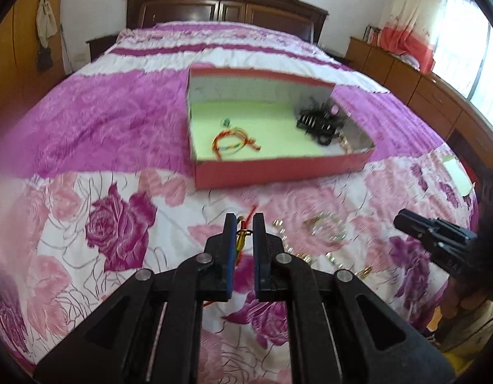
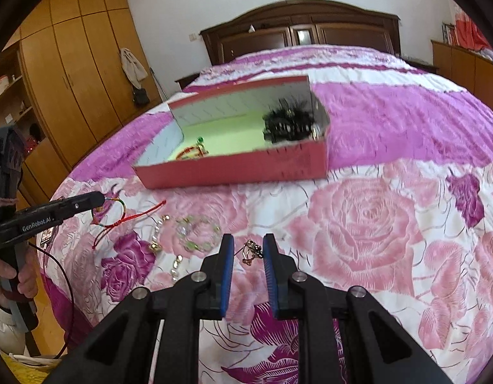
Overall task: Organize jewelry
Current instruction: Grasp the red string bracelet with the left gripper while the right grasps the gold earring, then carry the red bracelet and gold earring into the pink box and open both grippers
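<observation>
Nearest, the left gripper (image 1: 245,220) is low over the rose-print bedspread (image 1: 118,230), its blue pads parted by a narrow gap with a red cord bracelet (image 2: 118,220) lying between them; in the right wrist view its tip meets the multicoloured loop of that bracelet, but whether the pads actually pinch it I cannot tell; the right gripper (image 2: 249,244) stands with its fingers spread a little wider, a small gold and dark trinket (image 2: 251,251) resting on the quilt in the gap, not touching either pad as far as I can see. Just beside lie a clear green bead bracelet (image 2: 198,232) and a pale pearl-like chain (image 2: 161,233). Further up the bed sits the open red box (image 1: 278,168); inside, on its green floor, another coloured cord bracelet (image 1: 235,142) lies at the left and a black hair-clip tangle (image 1: 321,121) at the right; beyond is the dark wooden headboard (image 1: 227,3).
</observation>
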Demonstrator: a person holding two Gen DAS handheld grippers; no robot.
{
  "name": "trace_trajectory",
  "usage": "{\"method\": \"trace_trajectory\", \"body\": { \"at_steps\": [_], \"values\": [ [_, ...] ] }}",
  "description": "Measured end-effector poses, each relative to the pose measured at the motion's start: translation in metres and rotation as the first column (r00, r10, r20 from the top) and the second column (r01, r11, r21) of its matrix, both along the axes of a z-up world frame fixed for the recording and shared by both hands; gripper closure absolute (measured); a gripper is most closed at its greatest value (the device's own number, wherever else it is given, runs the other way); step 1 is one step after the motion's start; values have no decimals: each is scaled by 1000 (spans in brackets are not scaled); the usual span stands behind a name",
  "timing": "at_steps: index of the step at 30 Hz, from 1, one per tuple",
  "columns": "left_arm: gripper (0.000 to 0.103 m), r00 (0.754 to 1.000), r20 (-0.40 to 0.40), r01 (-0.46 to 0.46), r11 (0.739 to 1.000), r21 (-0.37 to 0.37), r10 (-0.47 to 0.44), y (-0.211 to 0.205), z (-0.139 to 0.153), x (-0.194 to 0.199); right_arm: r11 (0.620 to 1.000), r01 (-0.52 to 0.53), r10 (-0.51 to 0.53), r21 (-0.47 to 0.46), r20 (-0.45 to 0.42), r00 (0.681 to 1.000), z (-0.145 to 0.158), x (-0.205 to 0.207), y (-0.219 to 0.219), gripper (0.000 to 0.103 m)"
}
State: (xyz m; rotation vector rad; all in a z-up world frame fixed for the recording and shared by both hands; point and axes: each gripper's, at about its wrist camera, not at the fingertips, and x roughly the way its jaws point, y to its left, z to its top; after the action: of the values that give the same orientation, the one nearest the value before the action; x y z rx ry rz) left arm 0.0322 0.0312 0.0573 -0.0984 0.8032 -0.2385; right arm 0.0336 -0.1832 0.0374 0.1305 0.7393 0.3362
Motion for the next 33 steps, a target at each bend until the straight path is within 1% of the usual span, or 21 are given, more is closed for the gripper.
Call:
{"method": "trace_trajectory", "body": {
  "at_steps": [5, 9, 16, 24, 29, 33],
  "values": [
    [102, 998, 69, 1, 1000, 10, -1, -7, 15, 1, 1000, 0, 1, -16, 60, 998, 10, -1, 4, 83],
    [102, 994, 106, 0, 1000, 14, -2, -11, 21, 6, 1000, 1, 2, -31, 96, 995, 18, 2, 7, 83],
    [102, 991, 131, -5, 1000, -8, 6, -15, 24, 24, 1000, 4, 0, -27, 136, 991, 28, 12, 10, 83],
    [102, 979, 203, -6, 1000, 17, 2, -20, 40, 46, 999, 18, -11, -31, 202, 979, 49, 37, 11, 83],
    [102, 964, 266, -17, 999, 28, 9, -22, 57, 63, 999, 31, -22, -33, 249, 968, 64, 60, 10, 83],
    [102, 956, 292, -23, 999, 40, 10, -24, 61, 79, 999, 47, -41, -18, 259, 965, 69, 79, 8, 83]
  ]
}}
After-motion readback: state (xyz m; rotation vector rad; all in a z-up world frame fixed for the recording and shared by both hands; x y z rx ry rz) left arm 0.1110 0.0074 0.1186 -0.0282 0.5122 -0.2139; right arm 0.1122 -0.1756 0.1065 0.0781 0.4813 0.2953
